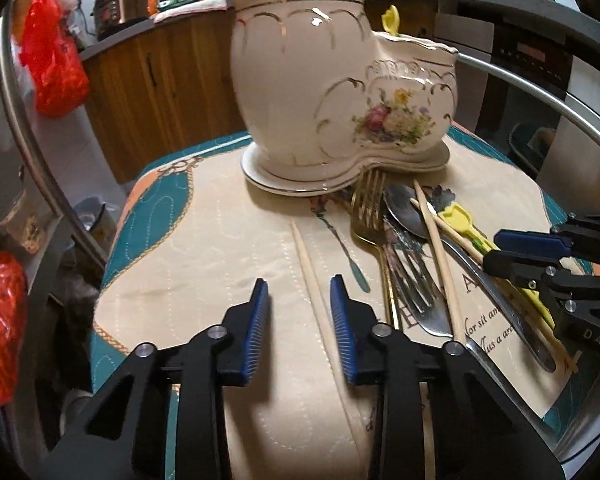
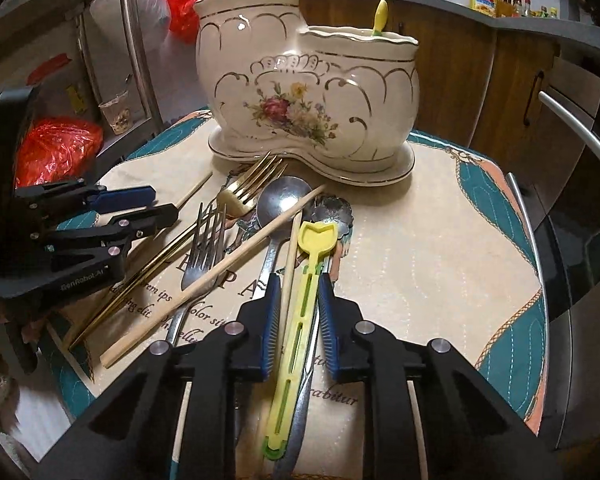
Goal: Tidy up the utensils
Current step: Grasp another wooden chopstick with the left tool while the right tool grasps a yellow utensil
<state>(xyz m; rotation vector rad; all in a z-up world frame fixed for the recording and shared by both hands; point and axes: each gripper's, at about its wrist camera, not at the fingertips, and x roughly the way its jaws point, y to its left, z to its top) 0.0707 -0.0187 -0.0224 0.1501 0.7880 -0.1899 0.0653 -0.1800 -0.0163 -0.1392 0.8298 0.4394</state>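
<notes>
Now the right gripper (image 2: pixel 298 280) grasps a yellow spoon (image 2: pixel 300 300) and a chopstick (image 2: pixel 289 268). Beside them, the left gripper (image 1: pixel 299 284) straddles a lone chopstick (image 1: pixel 306 260), pads apart from it, holder (image 1: pixel 340 92) at twelve o'clock.

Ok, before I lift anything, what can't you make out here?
- Inside of the ceramic holder: both views sit below its rim; only a yellow tip shows.
- Right tool, right wrist view: unclear whether its pads press the yellow utensil.
- Chopstick, left wrist view: near end hidden under the left tool.
</notes>
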